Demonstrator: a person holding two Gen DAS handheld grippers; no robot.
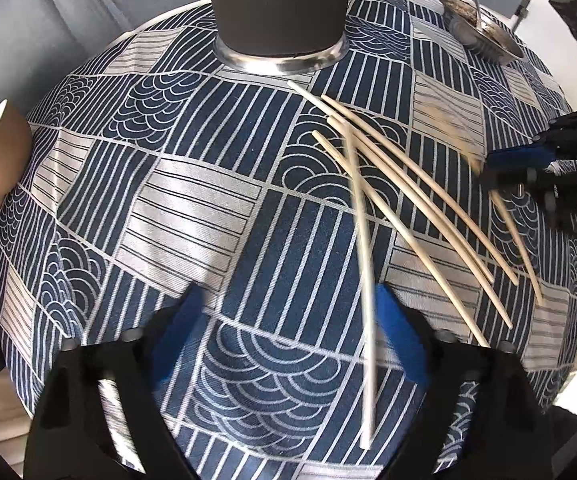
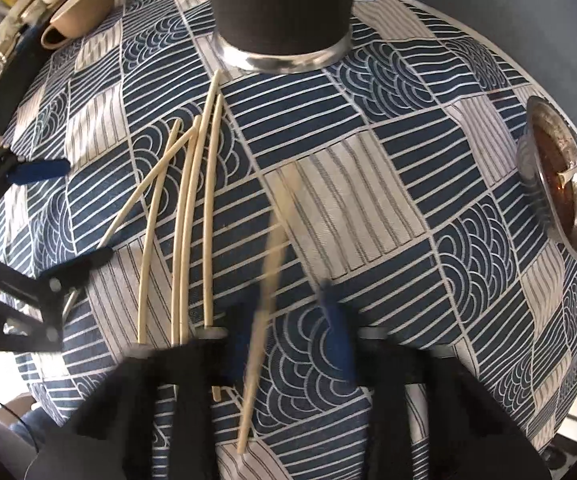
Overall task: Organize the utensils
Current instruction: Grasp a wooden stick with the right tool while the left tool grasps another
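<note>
Several pale wooden chopsticks (image 1: 420, 184) lie fanned out on the blue patterned tablecloth (image 1: 192, 208). A dark cylindrical holder (image 1: 280, 20) with a metal base stands at the far side. My left gripper (image 1: 288, 292) is open. One chopstick (image 1: 362, 264) lies between its blue pads, close to the right one. In the right wrist view my right gripper (image 2: 284, 300) is blurred around another chopstick (image 2: 268, 264), also blurred. From the left wrist view the right gripper (image 1: 492, 168) looks shut on that stick.
A beige cup (image 2: 80, 12) sits near the table edge, beyond the left gripper (image 2: 88, 210). A metal bowl (image 2: 560, 176) with brown sauce and a spoon stands on the opposite side. The holder (image 2: 280, 12) is straight ahead. The round table's edge lies close behind both grippers.
</note>
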